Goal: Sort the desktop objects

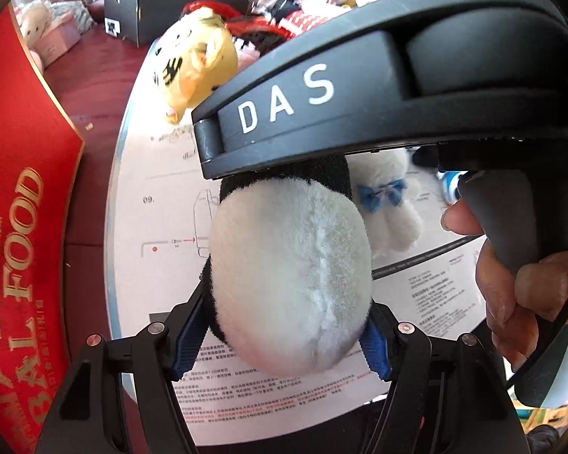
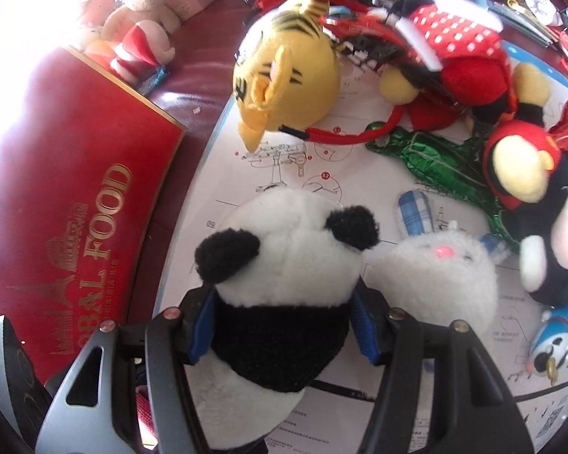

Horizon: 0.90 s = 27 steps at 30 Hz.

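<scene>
Dark red table (image 2: 193,87) under strong daylight; a white instruction sheet (image 2: 306,174) covers its right part.

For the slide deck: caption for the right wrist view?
Right gripper clamps a panda plush beside a white bunny plush on the instruction sheet.
</scene>
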Each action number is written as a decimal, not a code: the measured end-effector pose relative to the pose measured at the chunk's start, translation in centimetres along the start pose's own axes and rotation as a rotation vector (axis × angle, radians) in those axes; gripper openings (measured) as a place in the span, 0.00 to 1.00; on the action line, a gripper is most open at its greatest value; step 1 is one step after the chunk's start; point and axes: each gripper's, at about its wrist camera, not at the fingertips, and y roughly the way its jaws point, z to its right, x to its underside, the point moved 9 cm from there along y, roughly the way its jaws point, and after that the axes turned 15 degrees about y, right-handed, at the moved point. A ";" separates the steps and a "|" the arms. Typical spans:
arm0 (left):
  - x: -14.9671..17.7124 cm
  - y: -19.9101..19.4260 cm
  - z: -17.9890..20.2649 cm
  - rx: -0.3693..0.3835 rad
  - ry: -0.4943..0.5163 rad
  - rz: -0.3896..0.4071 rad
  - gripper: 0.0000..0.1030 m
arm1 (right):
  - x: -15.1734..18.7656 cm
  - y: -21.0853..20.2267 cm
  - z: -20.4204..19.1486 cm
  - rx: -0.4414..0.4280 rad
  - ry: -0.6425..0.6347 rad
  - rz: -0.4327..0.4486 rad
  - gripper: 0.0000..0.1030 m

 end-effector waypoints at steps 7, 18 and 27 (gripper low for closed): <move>-2.3 -5.4 0.1 -0.026 0.019 0.107 0.68 | -0.3 -5.1 -2.6 -0.028 -0.040 0.100 0.58; -0.7 -16.1 -3.7 -0.131 -0.033 0.263 0.68 | 0.2 -13.6 -10.7 -0.087 -0.175 0.261 0.58; 5.7 -24.2 -12.3 -0.277 -0.227 0.333 0.68 | 4.0 -16.8 -25.9 -0.212 -0.426 0.305 0.58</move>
